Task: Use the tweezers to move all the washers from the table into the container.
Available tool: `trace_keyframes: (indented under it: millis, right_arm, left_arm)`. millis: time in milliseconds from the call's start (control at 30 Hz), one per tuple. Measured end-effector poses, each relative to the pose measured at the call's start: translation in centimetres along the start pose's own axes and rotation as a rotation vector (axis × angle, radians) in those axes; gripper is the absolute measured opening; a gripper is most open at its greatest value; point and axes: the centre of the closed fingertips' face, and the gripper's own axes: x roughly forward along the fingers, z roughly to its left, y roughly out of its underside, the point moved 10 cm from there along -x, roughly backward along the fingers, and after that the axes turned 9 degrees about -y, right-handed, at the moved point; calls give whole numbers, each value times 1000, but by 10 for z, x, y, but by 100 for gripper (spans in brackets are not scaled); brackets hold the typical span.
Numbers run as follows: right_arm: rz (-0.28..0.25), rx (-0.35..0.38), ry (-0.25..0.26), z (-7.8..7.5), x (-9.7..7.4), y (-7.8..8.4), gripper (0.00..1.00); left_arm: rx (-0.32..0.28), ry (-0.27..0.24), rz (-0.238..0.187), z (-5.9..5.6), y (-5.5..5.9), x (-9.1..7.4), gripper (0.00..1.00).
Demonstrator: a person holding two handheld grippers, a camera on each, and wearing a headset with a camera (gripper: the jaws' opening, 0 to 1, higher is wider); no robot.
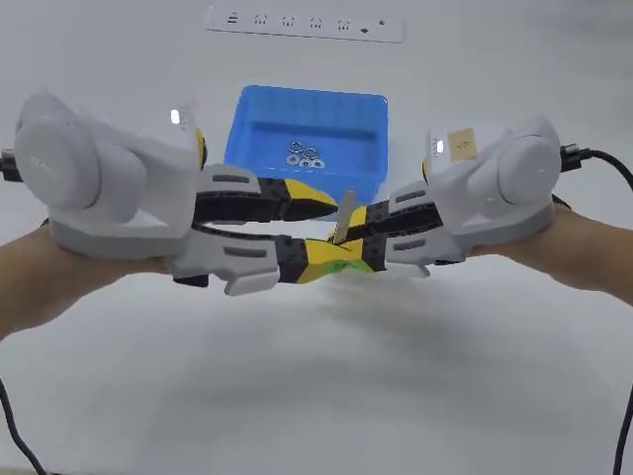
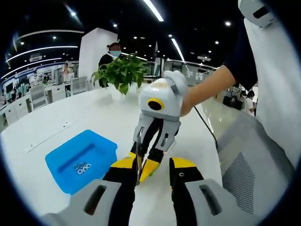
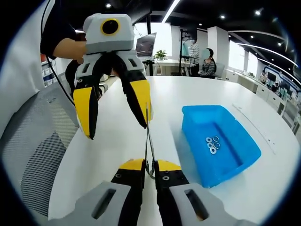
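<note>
Right tongs pinch tweezers, left tongs gape, over a white table under ceiling strip lights.

White table, blue container resting on it, white power strip at far edge

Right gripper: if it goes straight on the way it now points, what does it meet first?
Probably the left gripper, which faces it with jaws open. The tweezers held in the right gripper reach one yellow jaw opposite; whether they touch is unclear.
</note>
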Motion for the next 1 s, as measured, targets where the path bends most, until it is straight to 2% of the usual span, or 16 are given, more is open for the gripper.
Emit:
trace_keyframes:
  millis: [100, 200, 300, 467, 533, 567, 700, 900, 967, 1000]
  right_arm:
    - [-12, 3, 9, 2, -2, -4, 9]
    - [-18, 1, 17, 5, -5, -10, 9]
    - [-22, -8, 22, 7, -8, -17, 9]
    - [-30, -28, 37, 8, -14, -33, 9]
    - [-30, -43, 44, 8, -17, -39, 9]
    - [-27, -55, 48, 8, -19, -43, 9]
    - [-34, -79, 60, 7, -27, -58, 9]
    - [-39, -107, 73, -5, -30, -74, 9]
    - [-23, -124, 79, -12, -30, -79, 9]
    - [-21, -128, 81, -15, -30, -81, 9]
  left_arm:
    - [-11, -37, 1, -1, 3, -8, 37]
    - [-41, -80, -30, 0, 3, -19, 40]
    - [-44, -89, -53, -1, 2, -27, 46]
    - [-21, -125, -47, -2, 3, -38, 60]
    - [-39, -139, -45, -2, 4, -43, 62]
    - [-71, -137, -44, -2, 5, -46, 63]
    - [-91, -154, -75, -4, 6, -57, 67]
    - [-123, -180, -76, -2, 14, -67, 79]
    - [-141, -194, -97, -2, 15, -70, 85]
    - [-162, -207, -122, -1, 15, -72, 90]
